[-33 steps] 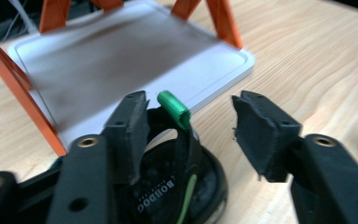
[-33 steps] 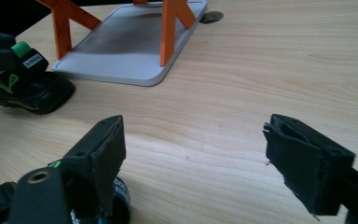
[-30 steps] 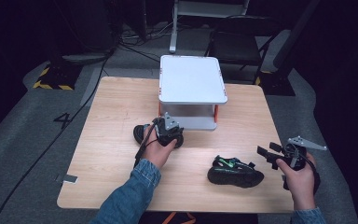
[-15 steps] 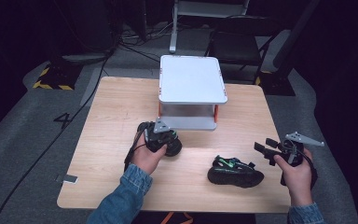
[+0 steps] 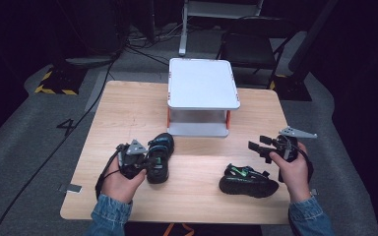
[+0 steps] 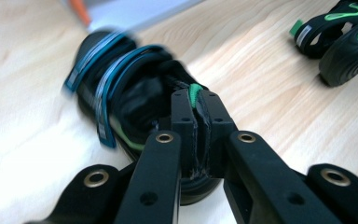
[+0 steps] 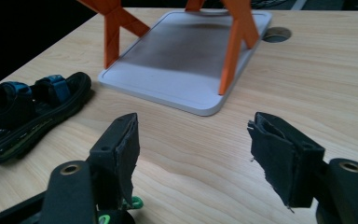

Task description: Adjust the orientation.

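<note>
Where legible, no sandal (image 6: 121, 102) branding.

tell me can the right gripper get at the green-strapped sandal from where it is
Probably yes: the right gripper stands open just beside the green-strapped sandal, with bare table between them and nothing in the way.

Dark lab or studio: lone wooden table (image 5: 128, 113), floor cables (image 5: 142, 46), hazard-taped stand base (image 5: 56, 83).

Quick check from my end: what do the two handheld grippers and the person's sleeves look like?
Both grippers, left gripper and right gripper, are black with flat black jaw pads, brass-coloured rivets and a grey three-cornered plate on top. A black cable loops from the left one. Both sleeves are blue denim.
</note>
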A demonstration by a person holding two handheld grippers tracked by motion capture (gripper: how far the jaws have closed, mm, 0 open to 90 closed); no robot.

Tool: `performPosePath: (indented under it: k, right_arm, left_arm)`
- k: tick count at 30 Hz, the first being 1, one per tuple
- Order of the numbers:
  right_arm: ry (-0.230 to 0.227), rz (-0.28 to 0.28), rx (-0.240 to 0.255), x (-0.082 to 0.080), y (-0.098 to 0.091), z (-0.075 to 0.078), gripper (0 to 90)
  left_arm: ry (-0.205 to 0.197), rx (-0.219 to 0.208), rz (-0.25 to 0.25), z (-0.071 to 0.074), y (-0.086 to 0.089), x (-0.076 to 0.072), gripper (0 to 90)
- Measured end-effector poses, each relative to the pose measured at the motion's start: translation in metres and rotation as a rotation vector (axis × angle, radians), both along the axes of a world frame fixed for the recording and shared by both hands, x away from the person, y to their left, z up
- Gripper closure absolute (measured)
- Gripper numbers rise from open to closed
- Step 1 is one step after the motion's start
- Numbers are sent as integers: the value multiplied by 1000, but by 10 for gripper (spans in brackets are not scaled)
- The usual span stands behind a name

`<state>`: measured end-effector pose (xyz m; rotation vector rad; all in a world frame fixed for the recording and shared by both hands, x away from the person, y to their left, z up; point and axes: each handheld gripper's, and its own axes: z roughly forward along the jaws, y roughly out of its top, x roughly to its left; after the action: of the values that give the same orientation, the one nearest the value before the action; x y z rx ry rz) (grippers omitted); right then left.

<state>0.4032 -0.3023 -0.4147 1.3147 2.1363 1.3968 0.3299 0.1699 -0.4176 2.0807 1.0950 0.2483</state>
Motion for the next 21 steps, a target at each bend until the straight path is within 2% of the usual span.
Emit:
performPosePath:
  k: [1,2,3,6,7,9,10,11,12,14,16,17,18,19,20,21]
  right_arm:
    - [2,9,0,1,3,0,329]
    - [1,18,1,2,6,0,329]
    - [1,21,-1,3,7,0,329]
    - [3,26,-2,4,10,0,328]
    - [2,28,-5,4,10,0,328]
    - [5,25,-5,3,9,-1,327]
    - [6,24,-6,3,8,-1,327]
    - [6,19,-5,2,7,-1,326]
    - [6,13,-3,1,5,-1,326]
    - [4,3,-5,-1,2,-1,324]
    - [6,-3,-8,-2,0,-2,322]
    - [10,-4,-12,-3,-1,-3,322]
    - [11,-6,-13,-4,-2,-4,322]
    - [15,-10,-15,-5,-3,-5,321]
    - [15,-11,-18,-6,-3,-5,321]
    - [19,-14,-19,-8,-4,-6,320]
  left_arm:
    - [0,0,0,0,0,0,864]
    - [29,-16,11,-4,6,-3,864]
    - [28,-33,8,-6,8,-5,863]
    - [26,-39,-11,-6,6,-5,850]
    - [1,-39,-10,-5,6,-4,811]
    - [-54,-64,24,-3,5,-3,585]
    - [-79,-91,35,-2,6,-1,515]
    - [-103,-114,43,-1,7,1,479]
    - [-118,-112,57,-2,7,3,449]
    - [-129,-45,71,-5,6,10,411]
    - [-129,80,65,-11,3,19,371]
    - [-116,126,55,-15,0,24,347]
    - [-101,156,46,-19,-4,29,341]
    - [-101,156,46,-19,-4,29,343]
    - [-124,179,33,-25,-11,38,347]
    - [-142,198,38,-27,-15,41,365]
